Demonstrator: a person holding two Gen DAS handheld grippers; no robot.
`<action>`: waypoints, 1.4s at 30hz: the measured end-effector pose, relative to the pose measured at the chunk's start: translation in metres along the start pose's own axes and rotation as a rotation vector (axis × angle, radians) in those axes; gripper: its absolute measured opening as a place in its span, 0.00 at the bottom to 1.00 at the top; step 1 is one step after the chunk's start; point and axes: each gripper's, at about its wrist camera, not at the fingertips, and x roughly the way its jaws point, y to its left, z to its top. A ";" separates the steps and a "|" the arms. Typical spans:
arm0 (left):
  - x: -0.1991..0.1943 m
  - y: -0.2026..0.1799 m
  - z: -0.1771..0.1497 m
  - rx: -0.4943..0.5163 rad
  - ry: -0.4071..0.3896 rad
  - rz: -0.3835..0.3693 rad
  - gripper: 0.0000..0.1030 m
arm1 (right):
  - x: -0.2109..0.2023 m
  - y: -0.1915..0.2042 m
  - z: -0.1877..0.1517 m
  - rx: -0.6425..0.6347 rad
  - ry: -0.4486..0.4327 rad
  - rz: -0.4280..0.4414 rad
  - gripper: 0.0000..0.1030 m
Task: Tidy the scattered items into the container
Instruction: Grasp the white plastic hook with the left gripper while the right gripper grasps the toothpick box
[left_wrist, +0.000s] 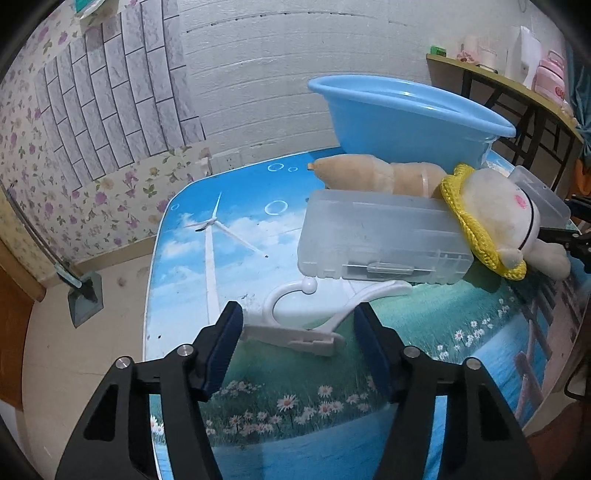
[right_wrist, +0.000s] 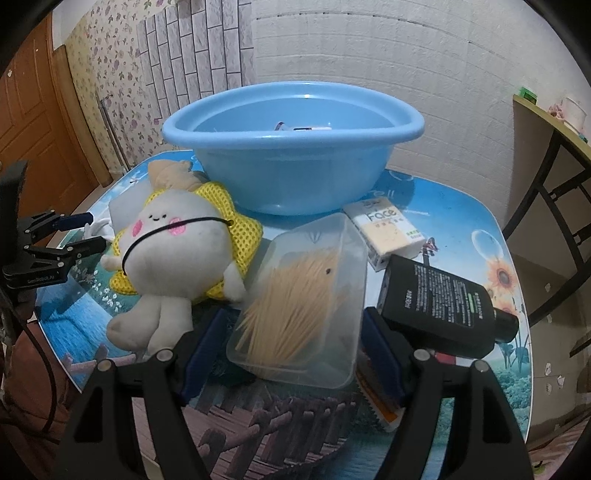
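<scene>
Left gripper (left_wrist: 297, 332) has its jaws wide apart, and a white plastic hook clip (left_wrist: 310, 317) lies on the table (left_wrist: 184, 258) between the fingertips, so I think it is lined up to pick that up. Just past the clip sits a clear flat case (left_wrist: 380, 240), with a plush toy (left_wrist: 491, 218) in a yellow knitted hat leaning on it. Behind them stands the blue basin (left_wrist: 399, 110), where the things should go; from this low side I cannot see into it. Right gripper (right_wrist: 291, 343) is also wide, with a clear box of toothpicks (right_wrist: 306, 299) between its blue pads, which do not seem to squeeze it yet. I guess this box is its next pick. The plush toy lies to the left, and a black bottle (right_wrist: 443, 299) and a tissue pack (right_wrist: 388, 225) lie to the right. The blue basin sits behind, holding something small I cannot make out. A packet under the right finger is mostly hidden.
</scene>
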 end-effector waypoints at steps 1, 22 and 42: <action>-0.003 0.000 -0.001 -0.001 -0.002 -0.001 0.57 | 0.000 0.000 0.000 -0.002 0.001 -0.002 0.73; 0.010 -0.001 0.008 0.034 0.041 -0.063 0.77 | -0.013 -0.018 -0.001 0.003 -0.034 0.054 0.49; -0.004 0.006 -0.006 -0.015 0.031 -0.066 0.50 | -0.014 -0.014 0.002 -0.003 -0.057 0.018 0.65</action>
